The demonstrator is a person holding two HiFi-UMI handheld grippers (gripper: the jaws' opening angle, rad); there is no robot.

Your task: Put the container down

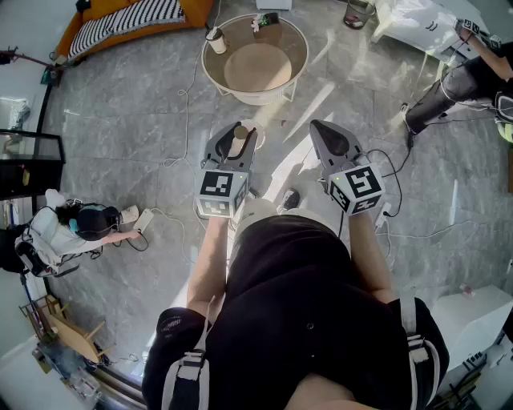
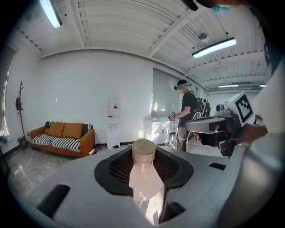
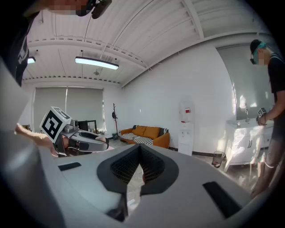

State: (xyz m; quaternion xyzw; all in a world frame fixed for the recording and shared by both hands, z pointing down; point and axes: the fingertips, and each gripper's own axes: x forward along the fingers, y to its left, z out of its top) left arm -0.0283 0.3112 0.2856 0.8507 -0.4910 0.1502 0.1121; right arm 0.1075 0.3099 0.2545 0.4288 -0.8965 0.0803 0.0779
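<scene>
A small clear container (image 2: 143,178) with a round wooden lid (image 2: 144,151) stands upright between the jaws of my left gripper (image 2: 143,165), which is shut on it. In the head view the lid (image 1: 240,132) shows between that gripper's fingers (image 1: 234,138), held in the air above the floor and nearer me than the round table (image 1: 210,70). My right gripper (image 1: 322,130) hangs beside it to the right, shut and empty; in the right gripper view its jaws (image 3: 140,156) meet with nothing between them. Each gripper shows in the other's view: the right gripper (image 2: 218,129) and the left gripper (image 3: 80,140).
The round glass-topped table carries a small bottle (image 1: 216,40) and other small items. An orange sofa (image 1: 128,20) stands at the far left. Bags (image 1: 76,224) and cables (image 1: 188,104) lie on the floor. Another person (image 1: 469,76) stands by a white table (image 1: 417,20) at the right.
</scene>
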